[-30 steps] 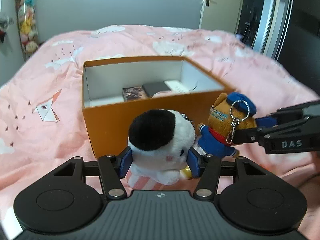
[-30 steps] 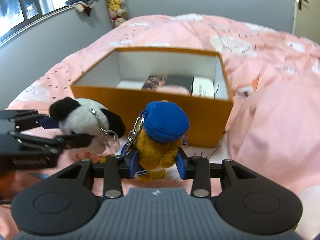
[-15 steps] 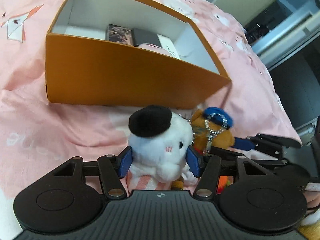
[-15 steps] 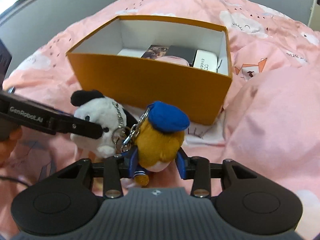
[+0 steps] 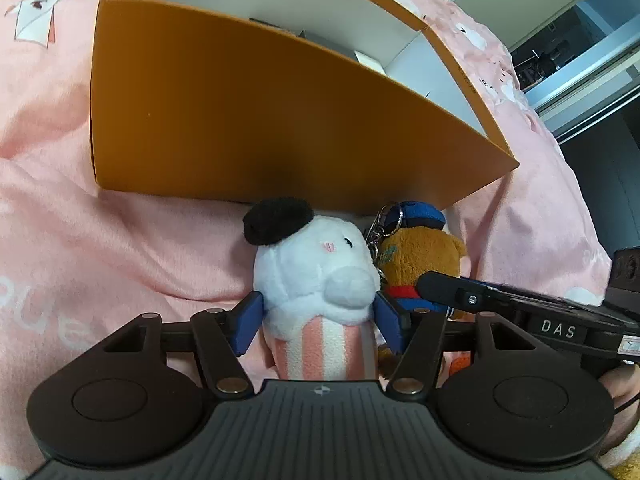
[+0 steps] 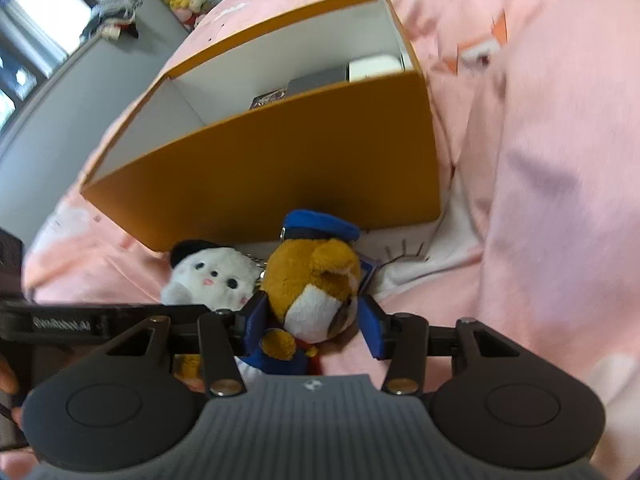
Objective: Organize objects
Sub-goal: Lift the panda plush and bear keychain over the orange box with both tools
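My left gripper (image 5: 318,324) is shut on a white plush with black ears (image 5: 316,272), low over the pink bedding in front of the orange box (image 5: 260,120). My right gripper (image 6: 310,330) is shut on a brown bear plush with a blue cap (image 6: 316,280), right beside the white plush (image 6: 212,276). The bear (image 5: 416,256) also shows in the left wrist view with the right gripper's finger (image 5: 460,290) across it. Both plushes carry metal key rings (image 5: 386,220). The box (image 6: 280,172) is open and white inside.
Inside the box lie several small flat items, among them a dark card (image 6: 270,100) and a white packet (image 6: 374,70). Pink bedding (image 6: 540,160) rises in a fold right of the box. A grey wall and window (image 6: 24,40) lie at far left.
Both grippers have come down and closer to the box's front wall, carrying their plushes. The plushes now sit low by the bedding, and the box interior is mostly hidden from the left wrist view.
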